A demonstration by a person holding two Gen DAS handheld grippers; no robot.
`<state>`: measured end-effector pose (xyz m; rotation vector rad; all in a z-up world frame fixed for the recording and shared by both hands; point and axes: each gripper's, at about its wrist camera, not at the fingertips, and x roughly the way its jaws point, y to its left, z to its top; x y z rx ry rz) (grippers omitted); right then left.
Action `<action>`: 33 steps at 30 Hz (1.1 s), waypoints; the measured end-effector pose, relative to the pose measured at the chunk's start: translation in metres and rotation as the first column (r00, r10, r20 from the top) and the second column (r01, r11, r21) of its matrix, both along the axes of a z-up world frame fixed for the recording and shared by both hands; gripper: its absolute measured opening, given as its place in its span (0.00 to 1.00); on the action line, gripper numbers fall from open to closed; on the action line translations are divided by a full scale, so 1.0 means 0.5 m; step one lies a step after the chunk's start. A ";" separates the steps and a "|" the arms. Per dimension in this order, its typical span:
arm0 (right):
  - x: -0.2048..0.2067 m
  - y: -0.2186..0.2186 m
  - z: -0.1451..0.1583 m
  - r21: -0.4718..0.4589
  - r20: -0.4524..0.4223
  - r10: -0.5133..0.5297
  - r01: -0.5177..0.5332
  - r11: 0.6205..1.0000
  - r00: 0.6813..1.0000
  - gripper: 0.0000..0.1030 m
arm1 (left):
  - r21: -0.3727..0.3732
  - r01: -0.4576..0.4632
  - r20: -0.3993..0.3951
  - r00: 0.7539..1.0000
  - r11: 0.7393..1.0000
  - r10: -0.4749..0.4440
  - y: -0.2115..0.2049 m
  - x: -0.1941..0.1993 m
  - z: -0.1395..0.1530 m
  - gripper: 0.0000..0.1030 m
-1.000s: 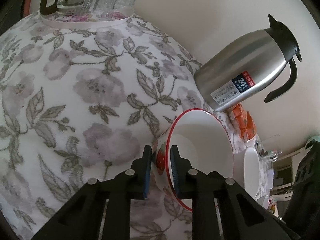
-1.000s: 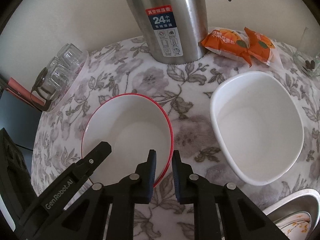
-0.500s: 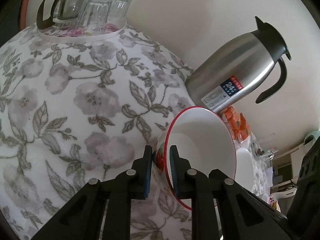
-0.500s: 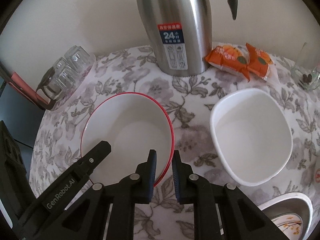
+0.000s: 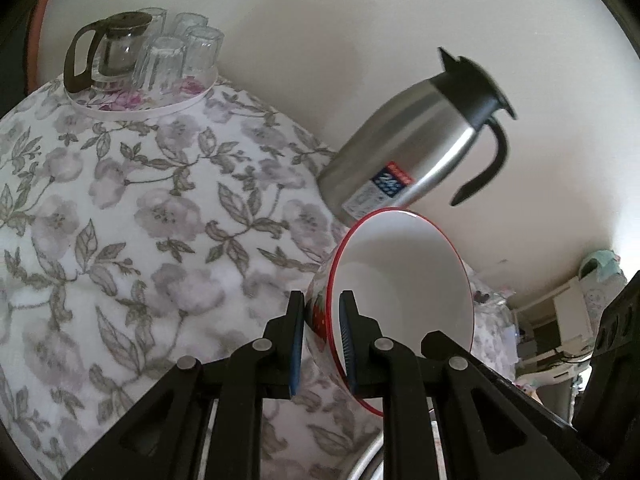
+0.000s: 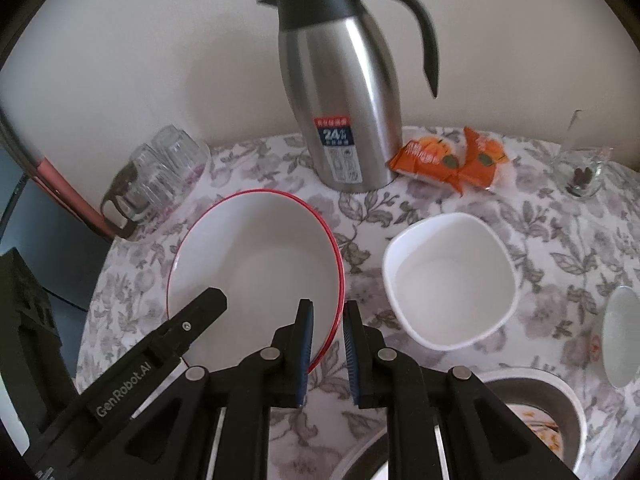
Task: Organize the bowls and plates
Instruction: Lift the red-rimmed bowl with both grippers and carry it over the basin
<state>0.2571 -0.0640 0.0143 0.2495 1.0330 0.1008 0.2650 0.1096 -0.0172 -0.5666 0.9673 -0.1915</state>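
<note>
Floral tablecloth (image 6: 560, 248) below — both hand-held grippers seemingly pinch red-rimmed bowl (image 6: 256, 264).

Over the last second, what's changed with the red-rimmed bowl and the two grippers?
The red-rimmed bowl has been lifted off the floral tablecloth, with the table items now looking farther below. The left gripper and right gripper stay clamped on opposite sides of its rim. The white square bowl and steel thermos haven't moved.
</note>
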 end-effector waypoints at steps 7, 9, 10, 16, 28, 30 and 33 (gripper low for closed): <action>-0.063 -0.051 0.052 0.022 0.033 -0.027 0.026 0.999 0.999 0.16 | 0.021 0.051 0.044 0.998 0.999 -0.052 -0.044 -0.042 0.063 0.17; -0.083 -0.069 0.065 0.036 0.041 -0.039 0.037 0.999 0.998 0.16 | 0.037 0.071 0.054 0.996 0.997 -0.073 -0.061 -0.057 0.080 0.17; -0.089 -0.073 0.069 0.037 0.043 -0.042 0.040 0.998 0.998 0.16 | 0.037 0.078 0.059 0.995 0.996 -0.080 -0.069 -0.066 0.087 0.17; -0.151 -0.120 0.099 0.051 0.070 -0.059 0.055 0.997 0.996 0.16 | 0.012 0.123 0.081 0.989 0.992 -0.124 -0.099 -0.109 0.112 0.17; -0.263 -0.201 0.090 0.112 0.083 -0.110 0.101 0.989 0.990 0.16 | 0.148 0.212 0.082 0.971 0.966 -0.226 -0.196 -0.207 0.121 0.17; -0.279 -0.211 0.083 0.116 0.083 -0.114 0.104 0.988 0.990 0.16 | 0.164 0.225 0.077 0.968 0.960 -0.240 -0.210 -0.219 0.118 0.17; -0.303 -0.226 0.068 0.129 0.085 -0.124 0.112 0.985 0.989 0.16 | 0.191 0.244 0.070 0.963 0.951 -0.261 -0.228 -0.236 0.114 0.17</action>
